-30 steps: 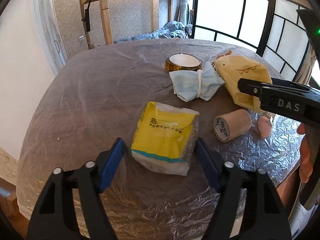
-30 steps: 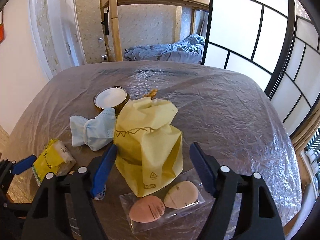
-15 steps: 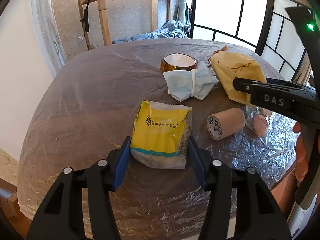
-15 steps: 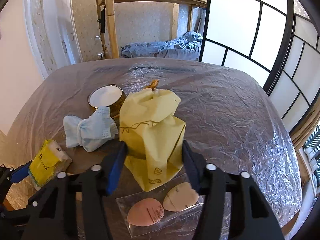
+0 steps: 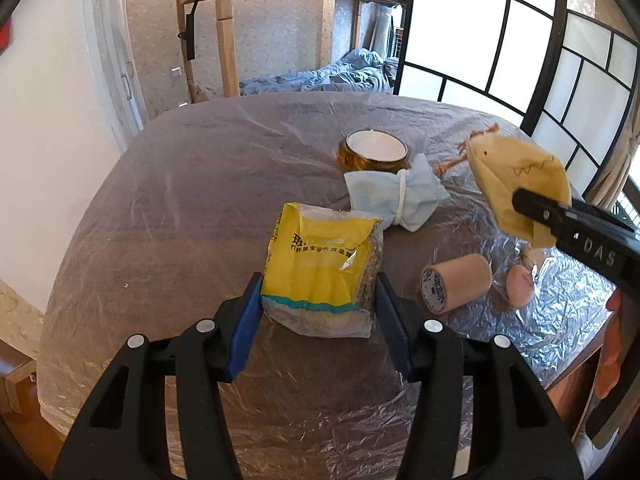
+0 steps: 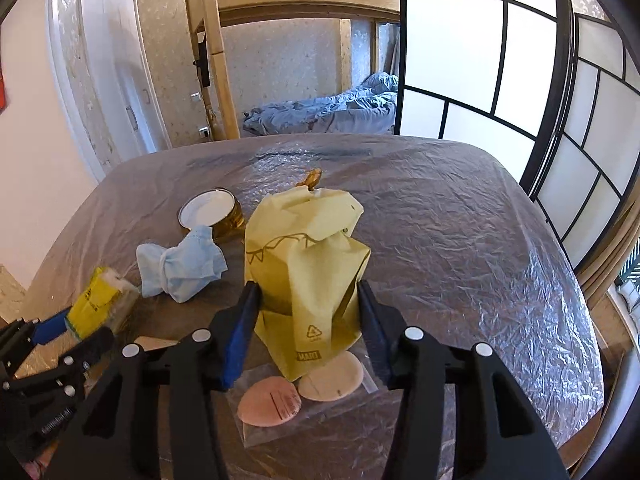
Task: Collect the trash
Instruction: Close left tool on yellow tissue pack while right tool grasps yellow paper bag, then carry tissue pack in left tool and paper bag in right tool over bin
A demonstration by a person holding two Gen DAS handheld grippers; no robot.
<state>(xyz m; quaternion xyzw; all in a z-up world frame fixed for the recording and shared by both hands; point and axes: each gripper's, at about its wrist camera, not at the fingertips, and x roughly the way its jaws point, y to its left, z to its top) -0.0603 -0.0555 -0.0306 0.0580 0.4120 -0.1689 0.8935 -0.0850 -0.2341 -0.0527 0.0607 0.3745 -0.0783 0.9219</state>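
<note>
My left gripper [image 5: 318, 300] is shut on a yellow tissue pack [image 5: 320, 268], its blue pads pressing both sides; the pack also shows in the right wrist view [image 6: 100, 304]. My right gripper [image 6: 308, 312] is shut on a crumpled pale yellow paper bag [image 6: 308, 264], which looks lifted a little off the table; the bag also shows in the left wrist view [image 5: 516, 184]. A crumpled blue face mask [image 5: 394, 194] lies between them, also seen in the right wrist view [image 6: 180, 266].
A gold tape roll [image 5: 374, 154] sits behind the mask. A brown cardboard roll [image 5: 456, 282] lies right of the pack. A clear packet with two sponges [image 6: 300, 388] lies under the bag. The table [image 5: 192, 200] is covered in plastic film.
Both grippers have closed: the left jaws came in onto the tissue pack, the right jaws onto the yellow bag. The bag has risen slightly.
</note>
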